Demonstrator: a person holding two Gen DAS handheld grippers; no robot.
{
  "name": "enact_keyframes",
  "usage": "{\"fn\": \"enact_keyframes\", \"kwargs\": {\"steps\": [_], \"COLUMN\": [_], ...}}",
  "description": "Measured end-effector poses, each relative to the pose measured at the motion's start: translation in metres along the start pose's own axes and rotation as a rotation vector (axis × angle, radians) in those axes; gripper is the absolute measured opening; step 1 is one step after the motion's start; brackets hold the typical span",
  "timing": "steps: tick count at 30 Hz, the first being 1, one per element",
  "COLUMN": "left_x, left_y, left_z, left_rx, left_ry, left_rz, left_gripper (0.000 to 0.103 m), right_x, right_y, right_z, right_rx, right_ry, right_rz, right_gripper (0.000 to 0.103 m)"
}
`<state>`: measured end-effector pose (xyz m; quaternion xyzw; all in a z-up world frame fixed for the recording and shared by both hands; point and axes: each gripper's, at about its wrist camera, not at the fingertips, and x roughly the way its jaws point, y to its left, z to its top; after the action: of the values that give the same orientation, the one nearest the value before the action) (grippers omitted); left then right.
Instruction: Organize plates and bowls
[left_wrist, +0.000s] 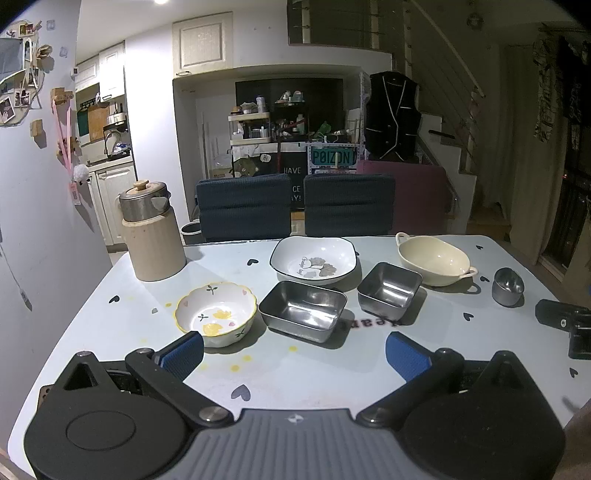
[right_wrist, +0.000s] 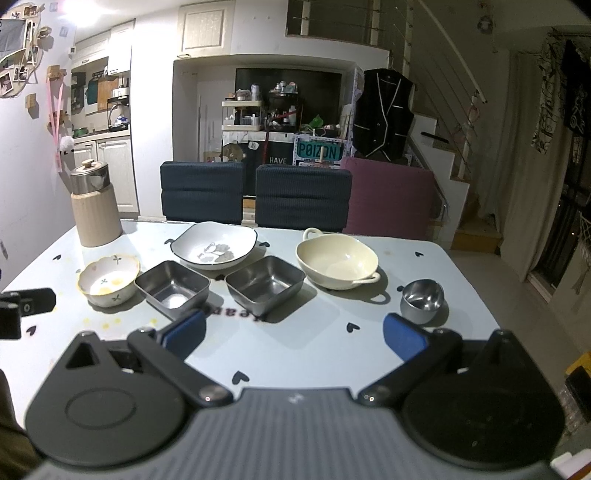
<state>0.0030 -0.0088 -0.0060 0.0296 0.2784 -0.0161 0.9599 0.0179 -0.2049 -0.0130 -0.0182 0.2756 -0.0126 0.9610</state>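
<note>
On the pale blue table (left_wrist: 295, 373) stand a flower-print bowl (left_wrist: 216, 314), two square steel dishes (left_wrist: 304, 308) (left_wrist: 389, 290), a white plate with a leaf print (left_wrist: 313, 260), a cream two-handled bowl (left_wrist: 432, 260) and a small steel cup (left_wrist: 508, 286). My left gripper (left_wrist: 295, 356) is open and empty, just short of the flower bowl and the left steel dish. My right gripper (right_wrist: 295, 332) is open and empty, in front of the steel dishes (right_wrist: 171, 286) (right_wrist: 265, 284), with the steel cup (right_wrist: 422, 300) by its right finger. The right wrist view also shows the flower bowl (right_wrist: 109, 280), plate (right_wrist: 214, 245) and cream bowl (right_wrist: 337, 262).
A beige jug with a steel lid (left_wrist: 153, 232) stands at the table's far left corner. Two dark blue chairs (left_wrist: 243, 206) (left_wrist: 349, 205) and a purple chair (right_wrist: 388, 199) line the far edge. The other gripper shows as a black block at the right (left_wrist: 565, 325) and left (right_wrist: 22, 310).
</note>
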Motion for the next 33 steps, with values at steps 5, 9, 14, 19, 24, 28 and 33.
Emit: {"fn": "enact_keyframes", "kwargs": {"steps": [5,9,14,19,24,28,33], "left_x": [-0.0024,-0.0025,-0.0026,-0.0027,-0.0026,-0.0027,-0.0027], "left_y": [-0.0056,-0.0059,-0.0060,-0.0057,-0.0062,-0.0060,-0.0062], "left_z": [-0.0036,-0.0035,-0.0036,-0.0034,-0.0035,-0.0034,-0.0034], "left_rx": [0.004,0.003,0.003,0.002,0.002,0.002,0.001], "left_ry": [-0.002,-0.002,-0.002,-0.001,-0.001,-0.001,-0.002], "left_rz": [-0.006,-0.006,-0.006,-0.006,-0.006,-0.006,-0.005], "left_gripper": [0.103,0.103,0.103,0.103,0.103,0.103,0.103], "right_x": [0.0024,0.0018,0.0018,0.0021,0.0019,0.0022,0.0020], "right_y": [0.0001,-0.0007,-0.0007,-0.0006,-0.0008,-0.0004,-0.0004], "right_z": [0.0006,0.0008,0.0006,0.0006,0.0005,0.0007,0.0005], "right_rx": [-0.004,-0.005,-0.007,-0.008,-0.009,-0.009,-0.009], "right_ry": [0.003,0.004,0.005,0.006,0.006,0.006,0.006], "right_rz": [0.002,0.002,0.002,0.002,0.002,0.002,0.002], "right_gripper": [0.103,0.103,0.103,0.103,0.103,0.103,0.103]}}
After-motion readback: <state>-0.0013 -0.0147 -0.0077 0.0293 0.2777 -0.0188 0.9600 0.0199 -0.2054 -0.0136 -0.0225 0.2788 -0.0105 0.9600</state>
